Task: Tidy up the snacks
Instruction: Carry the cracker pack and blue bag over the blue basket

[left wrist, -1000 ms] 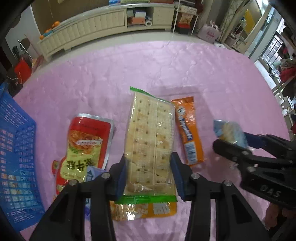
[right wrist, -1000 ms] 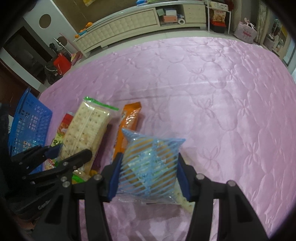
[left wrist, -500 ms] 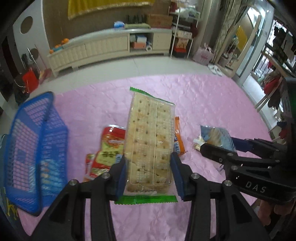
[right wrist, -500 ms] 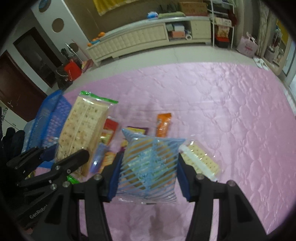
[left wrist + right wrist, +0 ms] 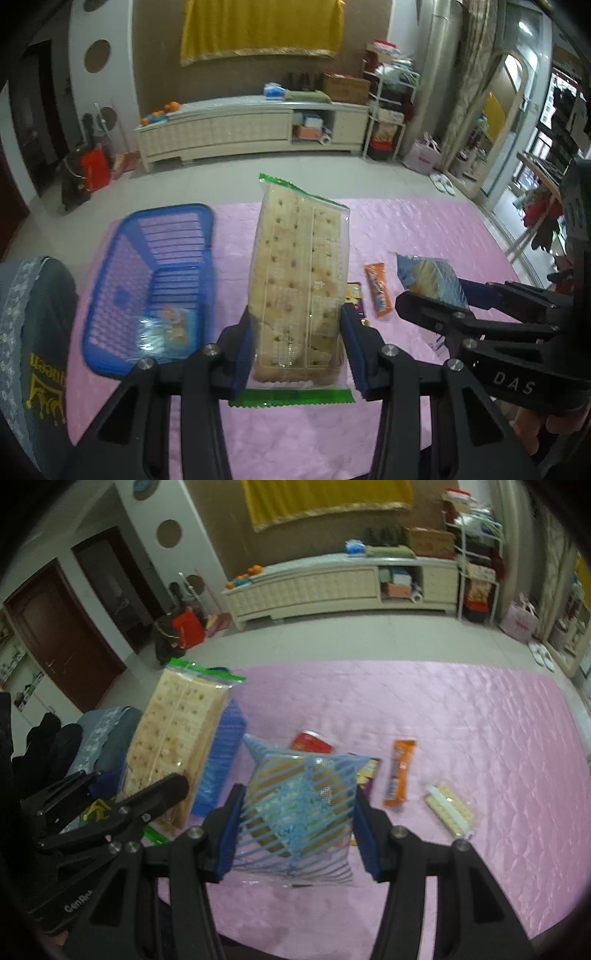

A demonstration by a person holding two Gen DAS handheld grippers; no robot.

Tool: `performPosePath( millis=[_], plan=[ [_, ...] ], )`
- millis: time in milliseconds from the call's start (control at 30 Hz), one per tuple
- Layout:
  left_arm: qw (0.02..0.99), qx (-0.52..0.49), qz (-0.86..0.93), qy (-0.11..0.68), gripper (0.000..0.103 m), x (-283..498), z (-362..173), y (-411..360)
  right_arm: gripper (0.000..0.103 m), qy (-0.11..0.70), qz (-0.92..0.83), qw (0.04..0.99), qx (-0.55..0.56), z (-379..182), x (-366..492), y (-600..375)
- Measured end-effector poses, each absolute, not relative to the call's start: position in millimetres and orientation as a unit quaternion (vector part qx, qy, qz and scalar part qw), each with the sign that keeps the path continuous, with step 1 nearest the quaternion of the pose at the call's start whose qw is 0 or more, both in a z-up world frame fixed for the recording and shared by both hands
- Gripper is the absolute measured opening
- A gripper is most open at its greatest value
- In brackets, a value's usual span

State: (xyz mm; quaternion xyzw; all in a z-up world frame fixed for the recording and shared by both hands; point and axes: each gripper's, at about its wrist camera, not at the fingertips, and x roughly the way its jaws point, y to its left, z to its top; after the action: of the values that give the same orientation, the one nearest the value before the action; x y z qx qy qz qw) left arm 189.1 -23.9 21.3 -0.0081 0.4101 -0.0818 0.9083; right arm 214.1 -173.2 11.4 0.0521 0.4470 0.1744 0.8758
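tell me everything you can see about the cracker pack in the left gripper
The cracker pack is a long clear plastic sleeve with green crimped ends, showing two rows of pale, dotted square crackers. The left gripper clamps its lower part from both sides, its blue pads pressing the wrapper. It stands nearly upright, lifted off the pink cloth, beside the blue basket.

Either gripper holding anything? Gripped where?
Left gripper: clear green-edged cracker pack, sides near its lower end. Right gripper: blue-striped snack bag, both sides.

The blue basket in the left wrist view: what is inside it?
The blue basket holds one clear snack packet with something orange inside, lying at its near end. The picture is blurred, so the packet's label cannot be read.
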Motion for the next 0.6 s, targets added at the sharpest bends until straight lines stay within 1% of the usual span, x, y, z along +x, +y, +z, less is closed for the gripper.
performPosePath(
  millis=[200,367,600],
  plan=[
    [0.917,-0.015,-0.054,0.394,0.041,173.7,36.0,21.5,0.059,0.435,0.199,0.878,0.032,23.1,207.7,-126.7],
    [0.919,-0.021,-0.036,0.391,0.041,171.7,38.0,54.6,0.059,0.437,0.218,0.872,0.026,20.3,215.0,-83.4],
    [0.913,-0.04,-0.017,0.406,0.041,194.5,31.4,112.2,0.059,0.438,0.241,0.866,0.009,17.8,234.2,-25.4]
  ],
)
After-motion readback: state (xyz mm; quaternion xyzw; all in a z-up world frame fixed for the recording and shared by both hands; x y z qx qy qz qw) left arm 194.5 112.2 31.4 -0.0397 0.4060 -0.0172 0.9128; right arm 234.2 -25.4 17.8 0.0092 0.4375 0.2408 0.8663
